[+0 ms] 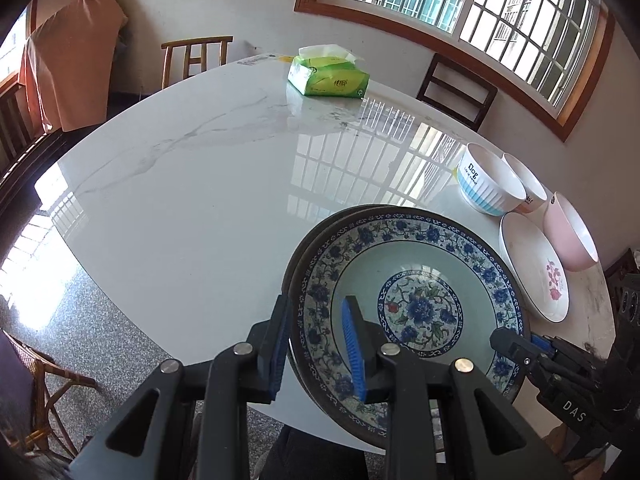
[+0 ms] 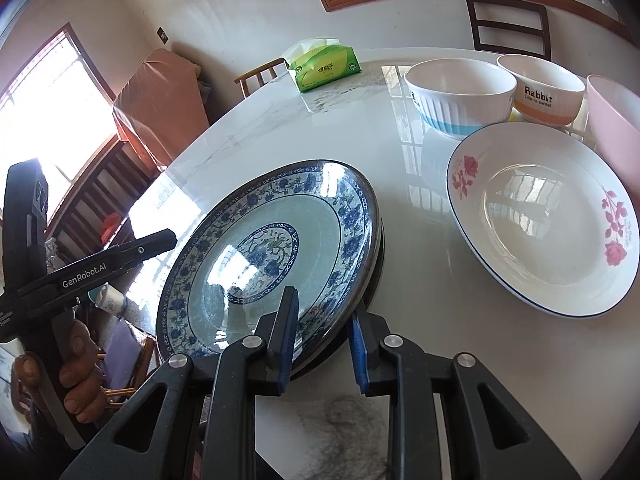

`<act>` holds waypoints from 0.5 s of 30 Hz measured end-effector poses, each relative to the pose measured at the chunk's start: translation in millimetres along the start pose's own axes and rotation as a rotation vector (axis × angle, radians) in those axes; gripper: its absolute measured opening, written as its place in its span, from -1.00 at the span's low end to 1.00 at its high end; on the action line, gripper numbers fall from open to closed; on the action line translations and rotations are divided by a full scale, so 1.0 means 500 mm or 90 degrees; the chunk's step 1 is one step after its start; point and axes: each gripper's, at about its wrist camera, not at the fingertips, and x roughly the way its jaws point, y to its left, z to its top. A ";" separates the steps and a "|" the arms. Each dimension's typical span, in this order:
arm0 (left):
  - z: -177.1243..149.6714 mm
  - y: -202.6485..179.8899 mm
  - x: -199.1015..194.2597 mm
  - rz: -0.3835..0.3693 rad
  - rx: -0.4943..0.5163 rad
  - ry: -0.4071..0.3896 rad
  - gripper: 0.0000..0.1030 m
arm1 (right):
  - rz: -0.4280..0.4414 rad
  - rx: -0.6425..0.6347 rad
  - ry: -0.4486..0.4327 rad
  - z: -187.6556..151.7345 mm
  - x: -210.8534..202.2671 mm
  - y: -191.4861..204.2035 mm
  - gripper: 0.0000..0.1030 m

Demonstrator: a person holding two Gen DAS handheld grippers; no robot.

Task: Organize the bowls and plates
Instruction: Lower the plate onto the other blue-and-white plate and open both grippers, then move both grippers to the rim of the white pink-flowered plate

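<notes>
A blue-and-white floral plate [image 1: 408, 280] [image 2: 264, 248] lies on top of another dark-rimmed plate at the near edge of the white marble table [image 1: 192, 200]. My left gripper [image 1: 316, 340] straddles its left rim, one finger outside and one over the plate, with a gap at the pads. My right gripper [image 2: 324, 332] straddles the near right rim of the same stack, jaws apart. To the right lie a white rose-pattern plate [image 1: 532, 268] [image 2: 536, 216], a blue-striped bowl [image 1: 488, 180] [image 2: 456, 96], an orange "Rabbit" bowl [image 2: 540, 92] and a pink bowl [image 1: 572, 236] [image 2: 616, 128].
A green tissue pack [image 1: 328, 76] [image 2: 320, 66] sits at the table's far side. Wooden chairs [image 1: 196, 56] stand around the table, one dark chair [image 1: 456, 92] under the window. The table's near edge runs just under the plates.
</notes>
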 end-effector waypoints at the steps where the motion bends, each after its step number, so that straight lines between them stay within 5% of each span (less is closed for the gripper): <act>1: -0.003 0.000 0.000 -0.003 -0.001 0.004 -0.49 | -0.004 -0.003 -0.001 0.000 0.000 0.002 -0.52; 3: -0.007 -0.004 0.001 -0.003 0.004 0.009 -0.49 | -0.016 -0.007 -0.009 -0.002 -0.005 0.004 -0.43; 6: -0.013 -0.006 0.003 0.002 0.011 0.012 -0.49 | -0.047 -0.025 -0.017 -0.004 -0.007 0.010 -0.02; 15: -0.019 -0.007 -0.006 -0.012 0.000 0.023 -0.49 | -0.109 -0.137 -0.059 -0.010 -0.010 0.060 -0.04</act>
